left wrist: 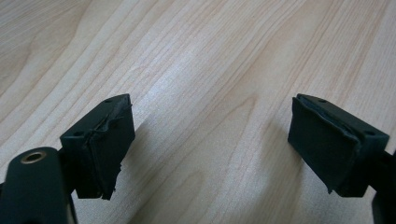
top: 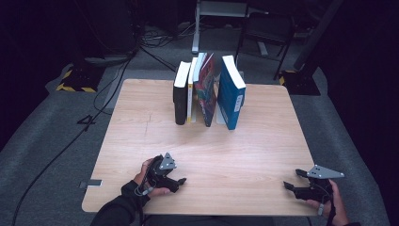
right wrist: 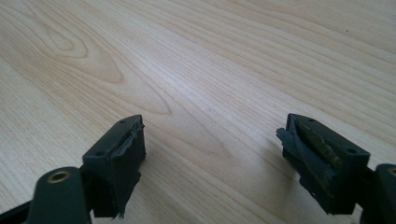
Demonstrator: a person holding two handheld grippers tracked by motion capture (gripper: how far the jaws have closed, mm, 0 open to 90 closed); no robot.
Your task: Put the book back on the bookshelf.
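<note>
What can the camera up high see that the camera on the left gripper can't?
The high view takes in a row of upright books at the far side of the table: a black book, a colourful book and a blue book, plus both hands, the left gripper and the right gripper, and a chair beyond. The left gripper view looks close along its own two black pads, standing wide apart with nothing between them. Both views share the light wooden table.

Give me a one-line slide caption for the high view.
Row of upright books at the far side of a wooden table; left gripper and right gripper rest open near the front edge.
</note>
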